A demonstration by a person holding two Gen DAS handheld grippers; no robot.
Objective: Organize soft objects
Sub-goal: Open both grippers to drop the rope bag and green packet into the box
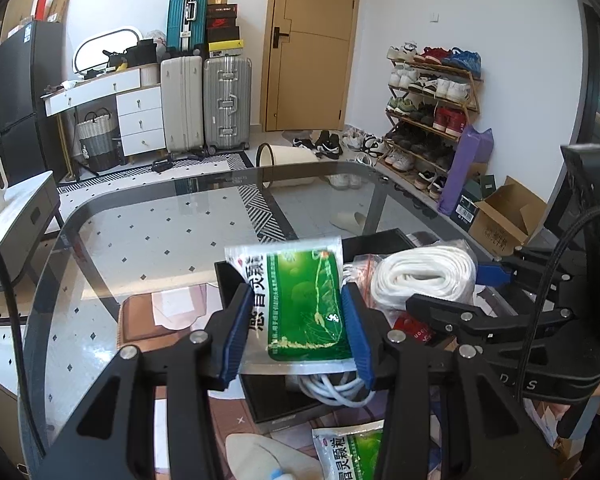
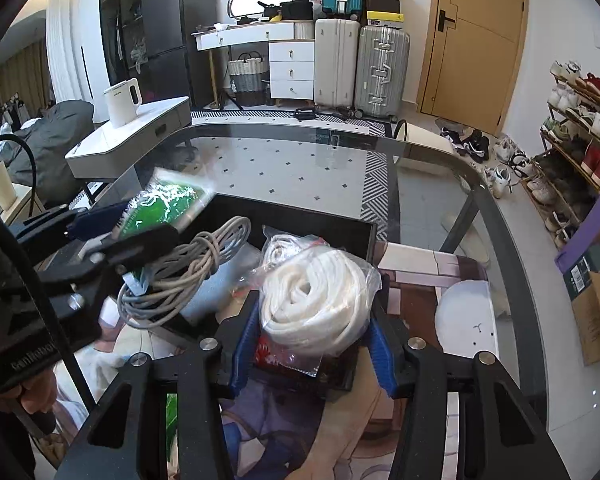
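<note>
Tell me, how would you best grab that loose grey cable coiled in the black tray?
Pinch the bunched middle of the grey cable from above, across the strands. Its loops lie loosely in the black tray, and the middle gathers most strands, so fewer should slip free.

A glossy green-and-white foil sachet (image 1: 296, 300); a white rope coil (image 2: 314, 300) in clear, crinkled plastic; a smooth grey cable bundle (image 2: 188, 268); a matt black tray (image 2: 300, 216); a smooth, reflective glass table (image 1: 160, 216); matt black plastic grippers with blue pads (image 1: 236, 332).
</note>
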